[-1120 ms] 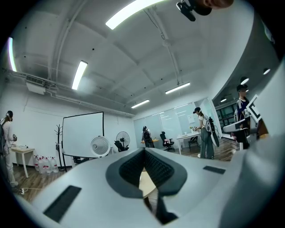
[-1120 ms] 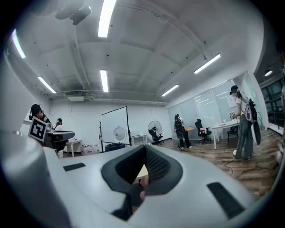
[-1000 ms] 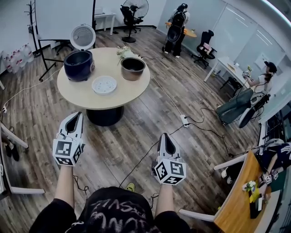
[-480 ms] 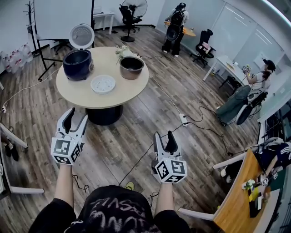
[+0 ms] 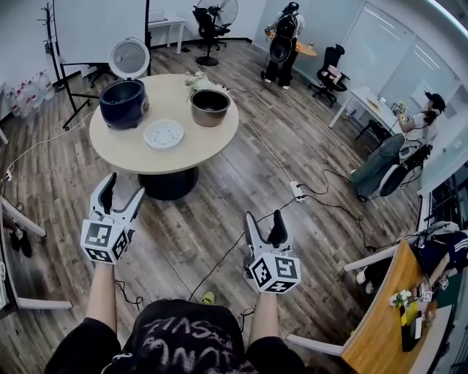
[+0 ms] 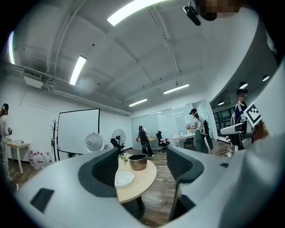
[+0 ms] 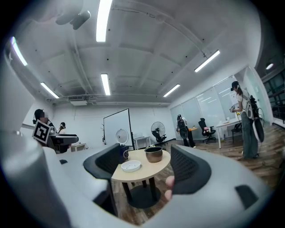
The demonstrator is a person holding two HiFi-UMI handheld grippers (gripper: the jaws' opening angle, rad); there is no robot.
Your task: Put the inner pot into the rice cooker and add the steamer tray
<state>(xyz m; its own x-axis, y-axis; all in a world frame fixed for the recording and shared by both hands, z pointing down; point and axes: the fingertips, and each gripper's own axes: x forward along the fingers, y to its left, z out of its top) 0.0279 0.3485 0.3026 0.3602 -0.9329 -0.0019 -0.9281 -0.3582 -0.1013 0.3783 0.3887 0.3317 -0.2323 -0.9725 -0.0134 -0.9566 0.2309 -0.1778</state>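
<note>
On the round table [image 5: 139, 157], some way ahead of me, stands the dark blue rice cooker [image 5: 123, 103] with its white lid [image 5: 129, 57] up. The white steamer tray [image 5: 164, 134] lies in front of it, and the metal inner pot [image 5: 210, 107] stands to the right. My left gripper [image 5: 121, 196] and right gripper [image 5: 264, 223] hover over the floor, well short of the table. Both have their jaws opening wide, with nothing between them. The left gripper view frames the pot [image 6: 138, 161] and tray [image 6: 124, 179] between its fingers. The right gripper view shows pot [image 7: 153, 154] and tray [image 7: 131, 166].
Cables and a power strip [image 5: 297, 193] trail over the wooden floor right of the table. A small bunch of flowers [image 5: 196, 80] sits at the table's far edge. A whiteboard [image 5: 99, 29], fan [image 5: 219, 11], office chairs and several people stand farther off. A wooden desk [image 5: 380, 321] is at the lower right.
Both grippers went from shut to wide open. The hands stay at about the same places above the floor.
</note>
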